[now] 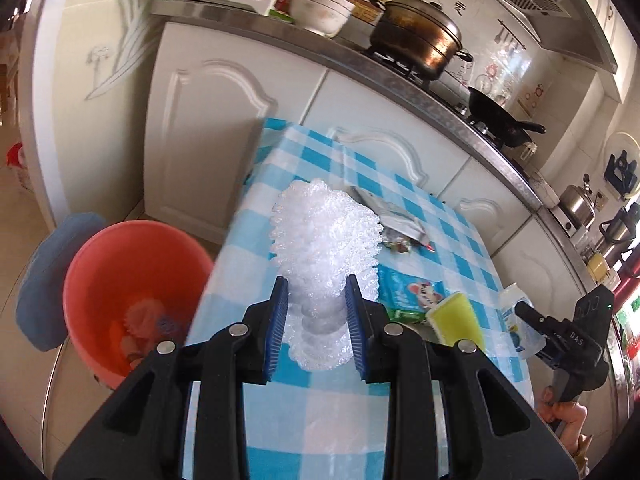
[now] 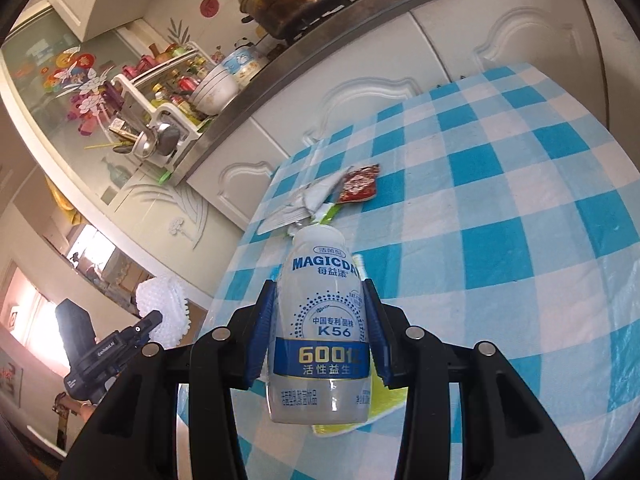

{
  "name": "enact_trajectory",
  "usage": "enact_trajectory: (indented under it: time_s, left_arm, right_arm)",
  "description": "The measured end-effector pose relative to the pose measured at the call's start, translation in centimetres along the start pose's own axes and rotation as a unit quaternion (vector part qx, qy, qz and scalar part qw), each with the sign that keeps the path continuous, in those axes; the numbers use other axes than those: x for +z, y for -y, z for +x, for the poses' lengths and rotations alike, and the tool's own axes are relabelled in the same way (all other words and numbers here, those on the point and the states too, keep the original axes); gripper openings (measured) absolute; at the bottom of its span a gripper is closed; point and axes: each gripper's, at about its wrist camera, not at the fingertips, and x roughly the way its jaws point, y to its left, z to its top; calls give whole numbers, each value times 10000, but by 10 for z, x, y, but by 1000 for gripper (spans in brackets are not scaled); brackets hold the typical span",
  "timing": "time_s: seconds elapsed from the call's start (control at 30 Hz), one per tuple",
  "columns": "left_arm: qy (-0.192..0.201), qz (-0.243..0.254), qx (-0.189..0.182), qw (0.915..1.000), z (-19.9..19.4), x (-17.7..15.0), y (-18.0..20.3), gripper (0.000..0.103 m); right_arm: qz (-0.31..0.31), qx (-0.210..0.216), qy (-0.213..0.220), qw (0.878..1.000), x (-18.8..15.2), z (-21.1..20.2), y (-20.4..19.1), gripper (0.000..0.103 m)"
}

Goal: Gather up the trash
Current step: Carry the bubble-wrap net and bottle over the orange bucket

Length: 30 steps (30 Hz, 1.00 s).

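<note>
My left gripper [image 1: 316, 284] is shut on a white foam fruit net [image 1: 324, 236] and holds it above the blue-checked table [image 1: 320, 420]. My right gripper [image 2: 320, 284] is shut on a white plastic drink bottle [image 2: 320, 320] with a blue label, held above the table [image 2: 500, 200]. An orange trash bin [image 1: 132, 280] stands on the floor left of the table with some trash inside. Wrappers lie on the cloth: a silver pouch [image 1: 388, 212], a red sachet [image 2: 358, 184], a green-white packet [image 1: 412, 292] and a yellow-green wrapper [image 1: 456, 316].
White cabinets [image 1: 224, 120] and a counter with a steamer pot [image 1: 416, 40] and a wok [image 1: 500, 116] run behind the table. A blue stool [image 1: 48, 280] stands beside the bin. The right gripper [image 1: 568, 332] shows at the right edge of the left wrist view.
</note>
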Motion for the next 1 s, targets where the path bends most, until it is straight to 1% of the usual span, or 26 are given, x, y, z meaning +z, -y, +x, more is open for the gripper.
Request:
enact_trajectory:
  time_s: [0.13, 0.23, 0.33, 0.4, 0.63, 0.73, 0.8, 0.9, 0.93, 0.97, 1.0]
  left_arm:
    - [-10, -290, 315, 9991, -7, -8, -40, 30]
    - [-29, -523, 400, 9978, -8, -12, -64, 30]
    - [-29, -615, 588, 9964, -6, -16, -81, 30]
    - [-53, -725, 597, 9956, -4, -18, -93, 30]
    - [-124, -998, 885, 9910, 5, -26, -131, 30]
    - [-239, -1067, 1028, 9887, 15, -27, -144, 31]
    - [-279, -1025, 1120, 9880, 21, -26, -148, 31]
    - [-416, -920, 1292, 9865, 38, -25, -151, 34]
    - [-449, -856, 1329, 9864, 42, -25, -150, 38]
    - [-470, -793, 1369, 9863, 47, -27, -150, 46]
    - [-478, -780, 1462, 9850, 50, -28, -151, 54]
  right_arm:
    - [-291, 255, -292, 9988, -3, 25, -39, 44]
    - [-561, 452, -504, 9961, -5, 44, -72, 44]
    - [-796, 605, -702, 9925, -6, 66, -101, 44]
    - [-935, 674, -858, 9896, -8, 82, -117, 44]
    - [-1398, 890, -1508, 9746, -29, 154, -179, 44]
    - [-1698, 990, -1691, 9658, -39, 186, -210, 44]
    - [-1861, 1020, -1759, 9613, -43, 208, -228, 44]
    - [-2069, 878, -1787, 9579, -48, 239, -243, 44]
    - [-2060, 853, -1817, 9578, -49, 249, -244, 45]
    - [-2008, 848, -1869, 9579, -51, 258, -243, 50]
    - [-1938, 778, -1890, 9595, -51, 264, -241, 62]
